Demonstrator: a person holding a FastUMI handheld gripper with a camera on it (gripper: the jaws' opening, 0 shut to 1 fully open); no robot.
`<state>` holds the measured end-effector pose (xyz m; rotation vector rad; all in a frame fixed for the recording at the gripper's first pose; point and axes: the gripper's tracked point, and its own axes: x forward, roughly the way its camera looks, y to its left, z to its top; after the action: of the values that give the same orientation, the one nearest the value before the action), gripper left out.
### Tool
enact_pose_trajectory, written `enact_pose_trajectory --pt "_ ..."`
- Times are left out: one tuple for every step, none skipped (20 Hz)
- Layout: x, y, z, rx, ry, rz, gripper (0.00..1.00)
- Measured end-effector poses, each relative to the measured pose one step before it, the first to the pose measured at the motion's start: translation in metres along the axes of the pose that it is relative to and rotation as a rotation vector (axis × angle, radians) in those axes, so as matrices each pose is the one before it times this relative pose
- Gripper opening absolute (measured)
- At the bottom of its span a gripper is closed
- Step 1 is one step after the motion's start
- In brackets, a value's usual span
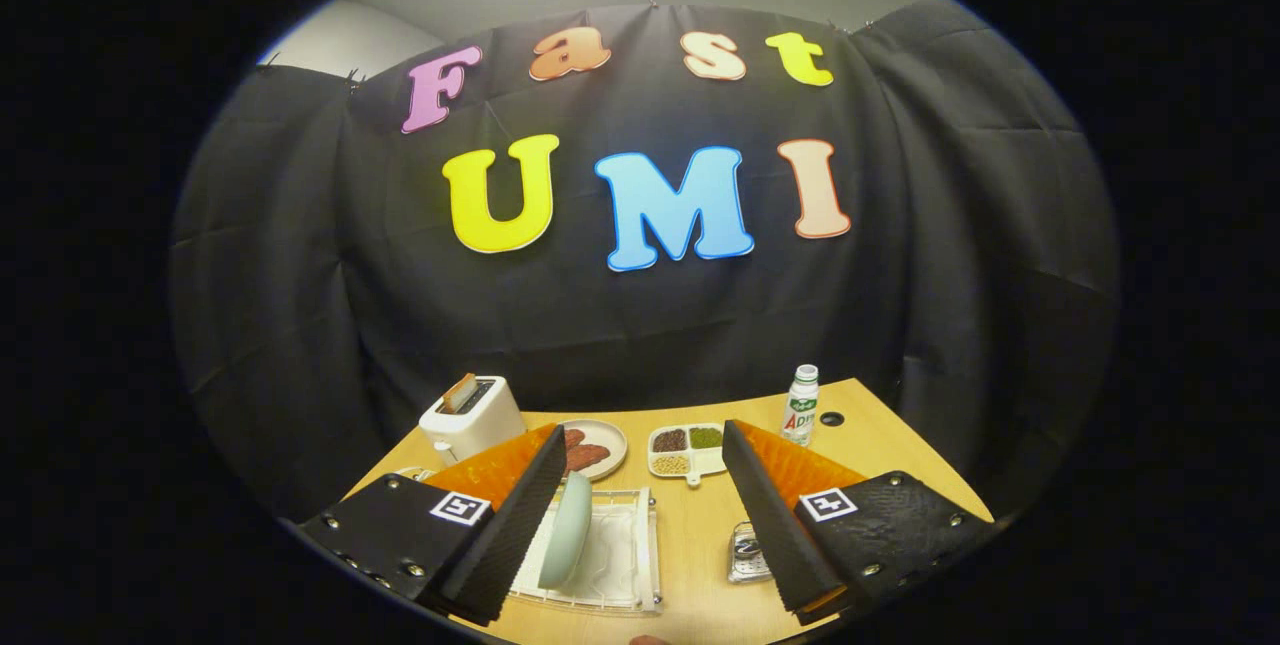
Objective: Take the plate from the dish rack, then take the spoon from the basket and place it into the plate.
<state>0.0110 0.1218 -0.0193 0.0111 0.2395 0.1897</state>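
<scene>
A pale green plate (567, 532) stands on edge in the clear dish rack (625, 565) on the wooden table, right beside the inner face of my left finger (510, 525). My gripper (637, 515) is open, its fingers spread wide above the table, with nothing pressed between them. A small clear basket (746, 555) with something metallic in it sits on the table next to my right finger (775, 525), partly hidden by it. I cannot make out the spoon clearly.
Beyond the fingers stand a white toaster (470, 417) with a slice in it, a small plate with brown food (592, 449), a divided white dish of grains (686, 450) and a small bottle (800, 405). The table ends at the black cloth wall.
</scene>
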Motion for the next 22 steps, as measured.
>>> enact_pose_trajectory --pt "0.00539 0.00429 -0.00091 -0.00600 0.03155 0.00885 0.97" --pt "0.00576 0.00602 -0.00467 -0.00178 0.04864 0.01276 0.97" --pt "0.00341 0.00480 -0.00618 -0.00951 0.05234 0.01348 0.97" --pt "0.00450 0.00807 -0.00073 -0.00556 0.03620 0.02225 0.97" --pt "0.00679 0.00317 0.00126 -0.00957 0.02222 0.00478 0.97" --pt "0.00157 -0.00057 0.00428 -0.00974 0.02153 0.00199 0.97" --pt "0.00280 0.00208 0.00155 0.00707 0.00661 0.00609 0.97" --pt "0.00076 0.00067 0.00213 0.00850 -0.00245 -0.00188 0.97" --pt "-0.00016 -0.00014 0.00566 0.01112 -0.01797 -0.00771 0.97" --pt "-0.00098 -0.00252 0.00667 0.00789 -0.02566 -0.01297 0.97" --pt "-0.00434 -0.00287 0.01165 0.01462 -0.05219 -0.01121 0.97" --pt "-0.00091 -0.00026 0.01176 0.01428 -0.06473 -0.00809 0.96" --pt "-0.00382 -0.00285 0.01264 -0.00142 -0.05276 -0.01468 0.96" --pt "-0.00264 -0.00137 0.00535 -0.01282 -0.01553 -0.00772 0.96" --pt "0.00038 0.00303 -0.00484 -0.01712 0.03137 0.00420 0.96" --pt "0.00486 0.00416 -0.01710 -0.02165 0.06426 -0.00017 0.96" --pt "0.00221 0.00133 -0.01478 -0.02298 0.07245 -0.00534 0.96" --pt "0.00389 0.00283 -0.01230 -0.01490 0.06410 -0.00415 0.96" --pt "0.00538 0.00384 -0.01120 -0.00916 0.05642 -0.00765 0.96" --pt "0.00653 0.00233 -0.00654 -0.01963 0.05301 -0.02125 0.96" --pt "0.00863 -0.00157 -0.01098 -0.03347 0.06126 -0.03603 0.96" --pt "0.00949 0.00322 -0.01346 -0.02024 0.05822 -0.01409 0.96"
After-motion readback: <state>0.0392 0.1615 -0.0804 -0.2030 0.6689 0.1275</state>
